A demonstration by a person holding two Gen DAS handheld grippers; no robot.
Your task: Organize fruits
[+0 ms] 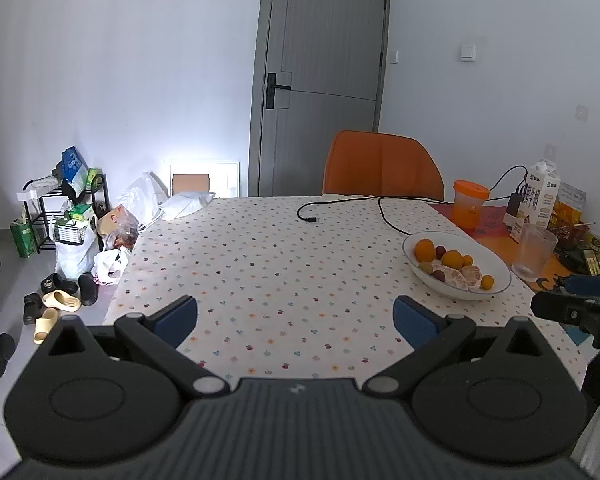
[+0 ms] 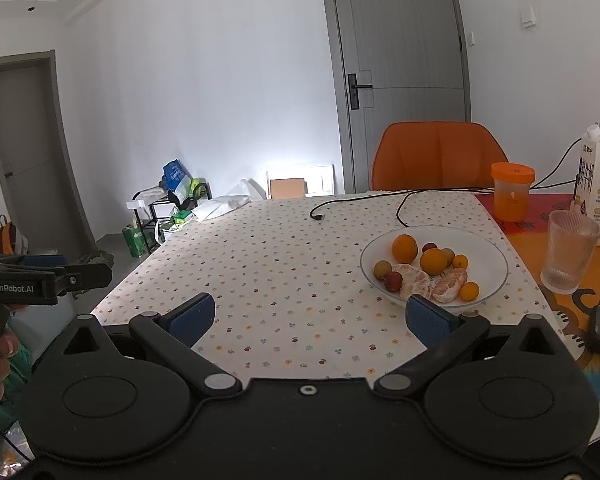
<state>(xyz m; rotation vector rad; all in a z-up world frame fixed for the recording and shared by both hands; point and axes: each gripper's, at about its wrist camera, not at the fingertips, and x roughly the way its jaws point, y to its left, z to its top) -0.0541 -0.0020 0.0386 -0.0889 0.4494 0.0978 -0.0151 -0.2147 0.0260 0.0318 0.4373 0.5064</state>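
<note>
The left gripper (image 1: 295, 314) hovers with its jaws spread wide and nothing between them, above the near edge of the worktop (image 1: 260, 264) and well to the left of the white bowl (image 1: 496, 264). The right gripper (image 2: 310, 316) is likewise wide apart and empty, its right blue pad (image 2: 426, 320) just in front of the bowl's near rim.

The bowl holds the fruits: two whole oranges (image 2: 405, 248), two peeled mandarins (image 2: 414, 284), small yellow kumquats (image 2: 469, 291) and reddish and greenish plums (image 2: 393, 281).

Beyond the bowl a black cable (image 2: 400, 208) lies on the dotted cloth. Right of the bowl stands a ribbed glass (image 2: 570, 252); behind it are an orange-lidded cup (image 2: 511, 191) and a milk carton (image 2: 598, 184). An orange chair (image 2: 436, 156) stands past the bowl at the far edge.
</note>
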